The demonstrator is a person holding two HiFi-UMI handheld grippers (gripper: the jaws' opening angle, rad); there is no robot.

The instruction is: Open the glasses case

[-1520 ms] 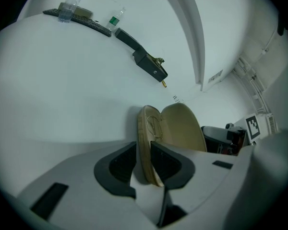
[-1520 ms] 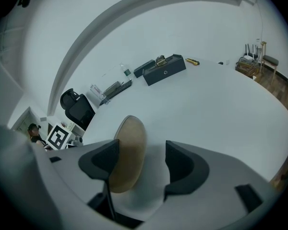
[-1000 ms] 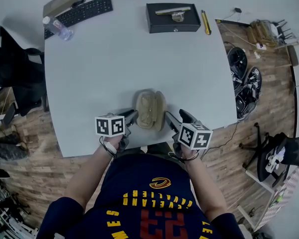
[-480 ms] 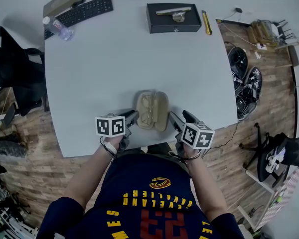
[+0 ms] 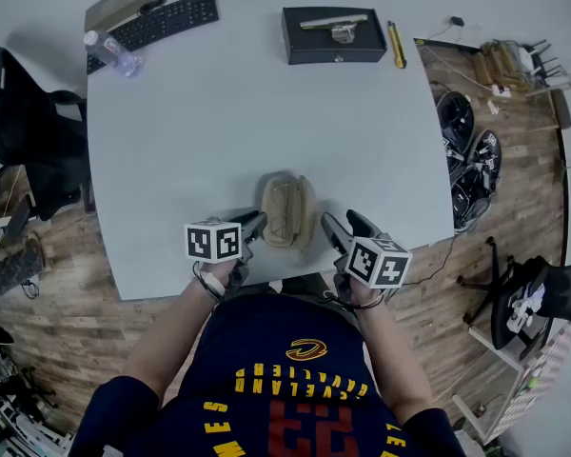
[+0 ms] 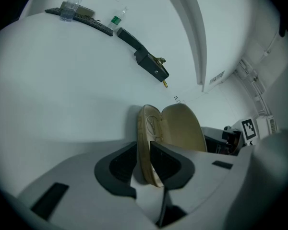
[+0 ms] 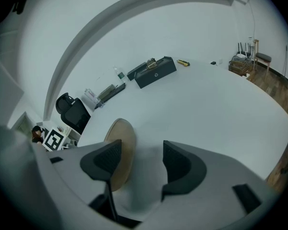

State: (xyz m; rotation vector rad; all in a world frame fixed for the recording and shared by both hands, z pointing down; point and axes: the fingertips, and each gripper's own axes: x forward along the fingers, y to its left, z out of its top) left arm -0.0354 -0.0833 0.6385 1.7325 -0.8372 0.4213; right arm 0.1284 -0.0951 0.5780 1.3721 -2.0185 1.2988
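We see the lid (image 7: 127, 143) has swung partway back over the glasses case (image 5: 287, 212). Left gripper (image 5: 254, 222) clamps its base rim; right gripper (image 5: 341, 225): jaws apart, closing, lid beside the left one.

We are losing the near end of the glasses case (image 6: 182, 128) behind the left tongs (image 6: 143, 159); the glasses (image 6: 152, 126) inside are showing only partly.
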